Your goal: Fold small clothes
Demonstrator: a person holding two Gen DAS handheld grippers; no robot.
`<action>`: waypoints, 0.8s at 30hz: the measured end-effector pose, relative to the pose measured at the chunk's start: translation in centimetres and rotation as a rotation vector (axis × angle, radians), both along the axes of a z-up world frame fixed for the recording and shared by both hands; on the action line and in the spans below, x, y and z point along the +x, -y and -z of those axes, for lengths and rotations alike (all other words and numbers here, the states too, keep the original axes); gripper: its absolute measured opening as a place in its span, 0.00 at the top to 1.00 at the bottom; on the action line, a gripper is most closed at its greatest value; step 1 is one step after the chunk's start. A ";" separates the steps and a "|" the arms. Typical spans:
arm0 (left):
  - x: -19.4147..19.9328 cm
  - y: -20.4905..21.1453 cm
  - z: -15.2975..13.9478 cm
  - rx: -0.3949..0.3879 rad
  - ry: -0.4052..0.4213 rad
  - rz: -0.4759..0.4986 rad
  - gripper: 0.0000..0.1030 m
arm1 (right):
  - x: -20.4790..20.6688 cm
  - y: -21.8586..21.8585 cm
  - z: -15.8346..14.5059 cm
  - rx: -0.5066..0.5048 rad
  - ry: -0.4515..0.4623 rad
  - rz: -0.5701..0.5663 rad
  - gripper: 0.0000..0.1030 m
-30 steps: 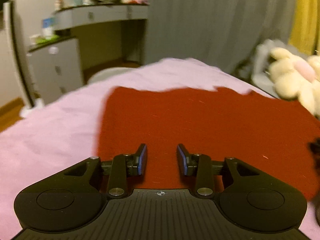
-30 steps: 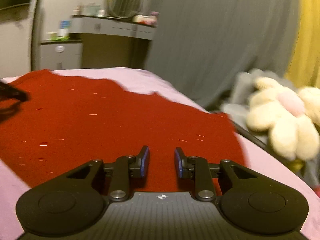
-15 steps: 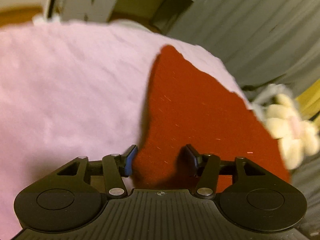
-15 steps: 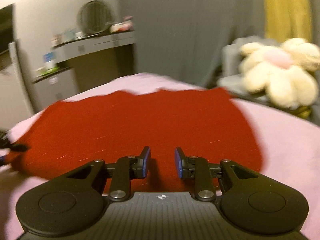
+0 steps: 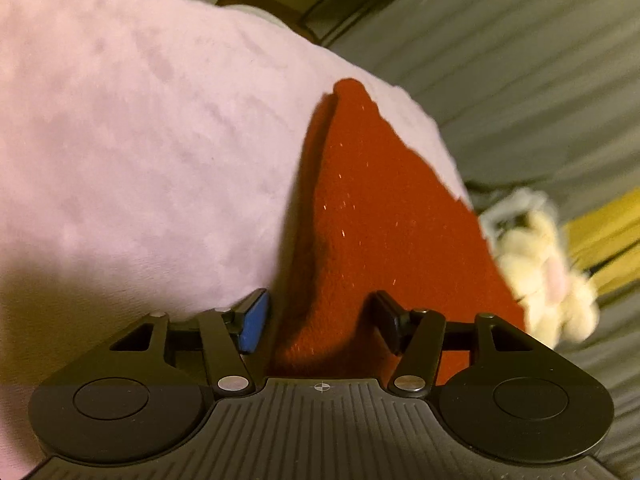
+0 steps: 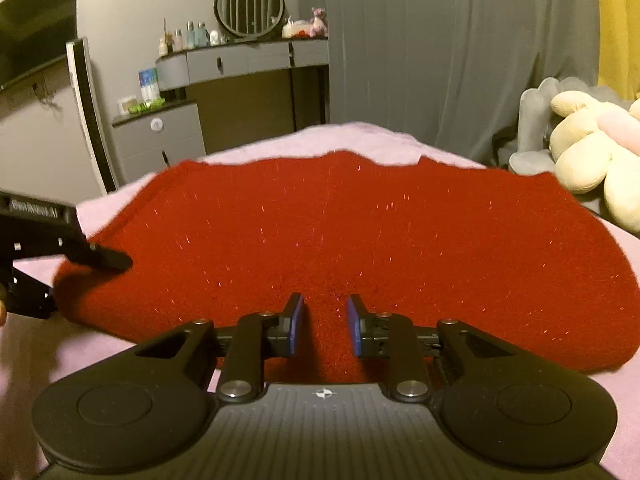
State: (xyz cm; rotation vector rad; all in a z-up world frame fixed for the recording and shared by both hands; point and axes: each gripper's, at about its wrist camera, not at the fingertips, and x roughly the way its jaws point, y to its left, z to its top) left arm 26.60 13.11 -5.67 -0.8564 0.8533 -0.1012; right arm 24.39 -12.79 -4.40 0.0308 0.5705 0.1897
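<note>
- Nearest the right gripper (image 6: 323,330), fingers narrowly parted and holding nothing, the near edge of the red garment (image 6: 340,240) is lying just ahead, flat on the pink blanket (image 6: 348,136).
- At the garment's left corner, the left gripper (image 5: 316,322) is sitting with its fingers wide, straddling the cloth edge without pinching it.
- Running left to right across the bed, the garment's long axis is putting the left gripper closer to a corner grab.
- Beyond the right edge, a plush toy (image 6: 592,152) is resting.

black gripper (image 6: 323,326), blue-padded jaws
</note>
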 end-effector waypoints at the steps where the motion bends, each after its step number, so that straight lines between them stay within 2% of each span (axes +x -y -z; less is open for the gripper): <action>1: 0.1 -0.2 0.2 -0.030 0.010 -0.008 0.44 | 0.1 0.0 0.6 -0.011 -0.016 0.004 0.78; 3: 0.5 -0.7 1.2 -0.111 0.018 -0.012 0.56 | 0.6 0.2 1.5 0.004 -0.038 0.012 0.78; 6: 0.6 -1.0 2.3 -0.168 0.026 -0.032 0.61 | 0.7 0.2 1.8 0.013 -0.036 0.018 0.78; 9: 0.7 -0.7 1.9 -0.144 0.031 -0.028 0.65 | 0.8 0.0 1.0 0.008 -0.041 0.022 0.78; 13: 0.9 0.1 1.1 -0.072 0.034 -0.012 0.67 | 0.3 -0.3 -0.2 0.049 0.015 0.035 0.78; 15: 1.1 0.2 0.7 -0.054 0.035 -0.007 0.69 | 0.6 -1.0 0.2 0.041 -0.004 0.018 0.78; 17: 1.4 0.3 0.6 -0.049 0.036 -0.003 0.70 | 1.2 -1.9 1.3 -0.006 -0.045 -0.004 0.79; 19: 1.4 0.3 0.4 -0.051 0.038 -0.006 0.71 | 1.3 -2.6 1.8 -0.050 -0.045 -0.014 0.79; 21: 1.3 0.4 -0.1 -0.042 0.047 -0.005 0.72 | 1.4 -2.8 1.1 -0.067 -0.063 -0.017 0.79; 24: 1.0 0.6 -0.9 -0.011 0.071 0.010 0.73 | 0.7 -2.3 -0.4 -0.027 -0.053 -0.011 0.79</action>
